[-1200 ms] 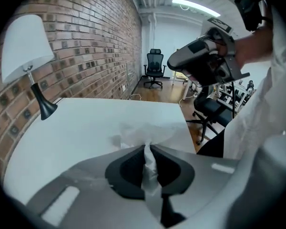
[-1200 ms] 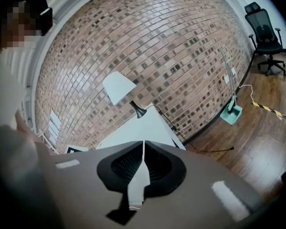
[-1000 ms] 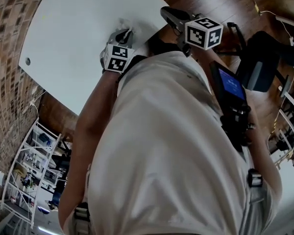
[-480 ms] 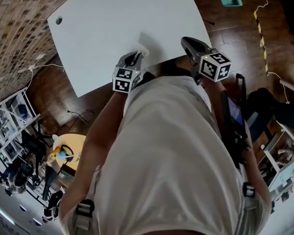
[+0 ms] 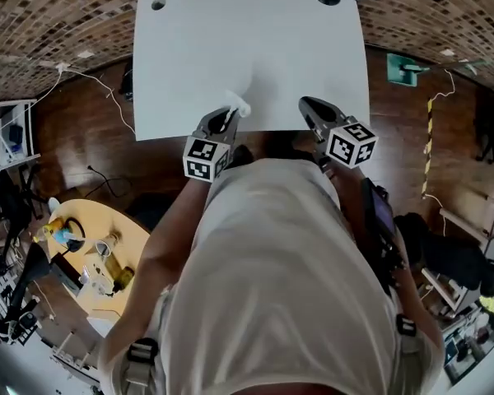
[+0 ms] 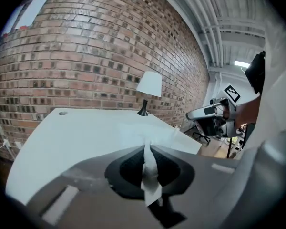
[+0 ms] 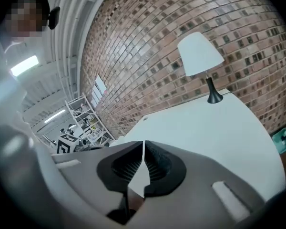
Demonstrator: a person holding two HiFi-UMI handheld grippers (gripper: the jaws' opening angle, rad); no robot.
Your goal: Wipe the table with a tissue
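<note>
1 tissue [image 6: 151, 178] pinched by left gripper [image 5: 227, 115] for wiping table [image 5: 247, 48] | right gripper [image 7: 143, 146] closed, empty, apart from tissue

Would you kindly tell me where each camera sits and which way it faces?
Head view: on the head, looking down; torso, left gripper, right gripper, white table.
Left gripper view: on that gripper, along jaws shut on tissue, toward lamp, brick wall.
Right gripper view: along its shut jaws, toward lamp.
Shared: white table, lamp.

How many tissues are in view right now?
1: the tissue is pinched in the left gripper, at the table's near edge. The right gripper is shut on nothing. No other tissue shows.
</note>
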